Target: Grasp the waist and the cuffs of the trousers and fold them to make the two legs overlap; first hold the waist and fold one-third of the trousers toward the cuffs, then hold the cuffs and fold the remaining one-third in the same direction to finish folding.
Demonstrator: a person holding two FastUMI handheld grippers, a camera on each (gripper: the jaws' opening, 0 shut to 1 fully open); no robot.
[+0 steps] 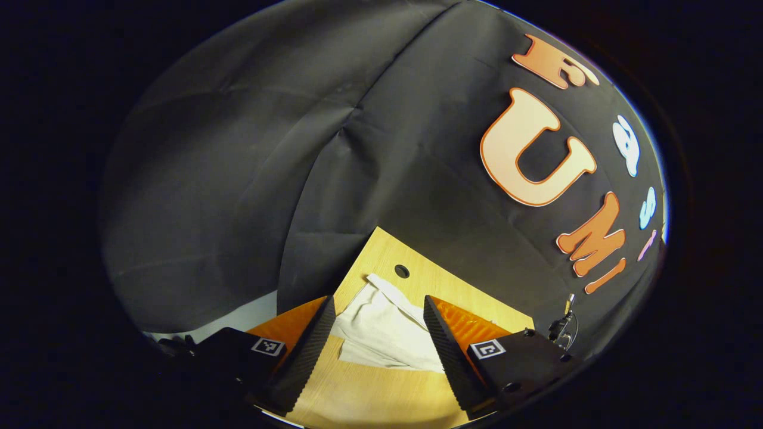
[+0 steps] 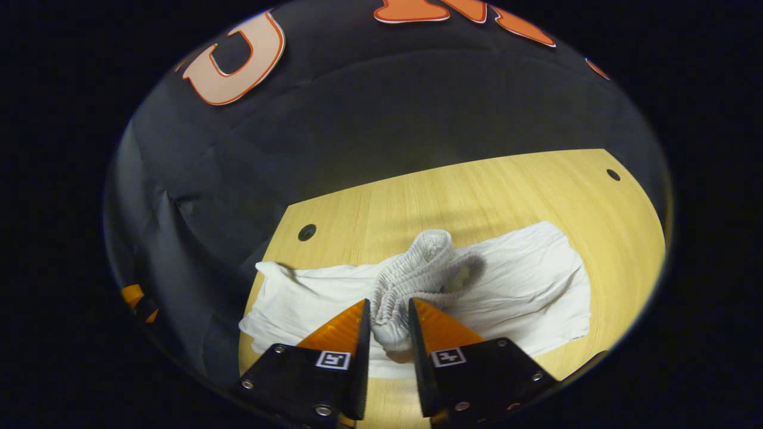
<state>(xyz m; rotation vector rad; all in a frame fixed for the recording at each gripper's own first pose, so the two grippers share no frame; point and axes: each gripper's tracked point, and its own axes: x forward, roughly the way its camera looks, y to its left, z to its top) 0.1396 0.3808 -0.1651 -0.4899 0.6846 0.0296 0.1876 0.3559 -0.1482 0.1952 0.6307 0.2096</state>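
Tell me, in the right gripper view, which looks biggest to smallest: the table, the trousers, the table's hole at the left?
1. Table.
2. Trousers, lying on it.
3. Hole, a tiny dot.

bare table (image 2: 477,185) beyond trousers (image 2: 524,286), booth wall (image 2: 387,101) closing behind

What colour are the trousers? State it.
White, with a ribbed elastic waist. The trousers show best in the right gripper view, on the light wooden table.

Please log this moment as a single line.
trousers flat on table | right hand-held gripper shut on waistband, lifted | left hand-held gripper open above trousers
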